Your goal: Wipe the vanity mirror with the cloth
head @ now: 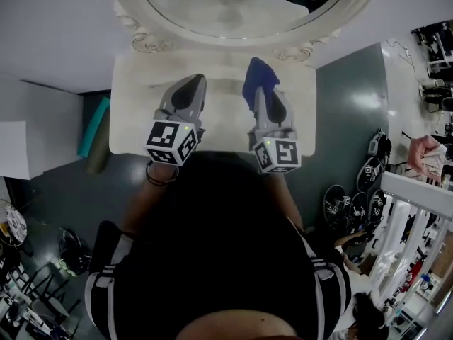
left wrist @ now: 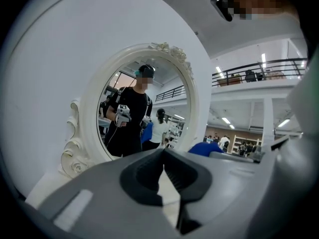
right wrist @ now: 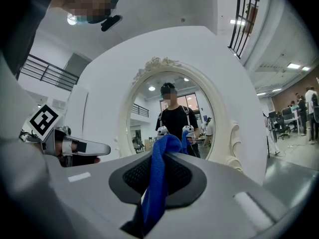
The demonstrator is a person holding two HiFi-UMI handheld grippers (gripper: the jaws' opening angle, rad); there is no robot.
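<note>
Fingers (right wrist: 183, 176): right gripper (right wrist: 164, 156) on cloth (right wrist: 155, 193) | left gripper (left wrist: 163, 154) together | mirror (right wrist: 149, 113) apart

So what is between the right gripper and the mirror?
Head view: the blue cloth held by the right gripper, then bare vanity top before the mirror.

Left hand-held gripper (left wrist: 163, 151) jaws closed, tips touching, nothing between them. Oval vanity mirror (left wrist: 144, 108) in ornate white frame straight ahead, upright against a white wall, reflecting a person in black. Blue cloth (left wrist: 203, 148) at right, beside the mirror frame.
</note>
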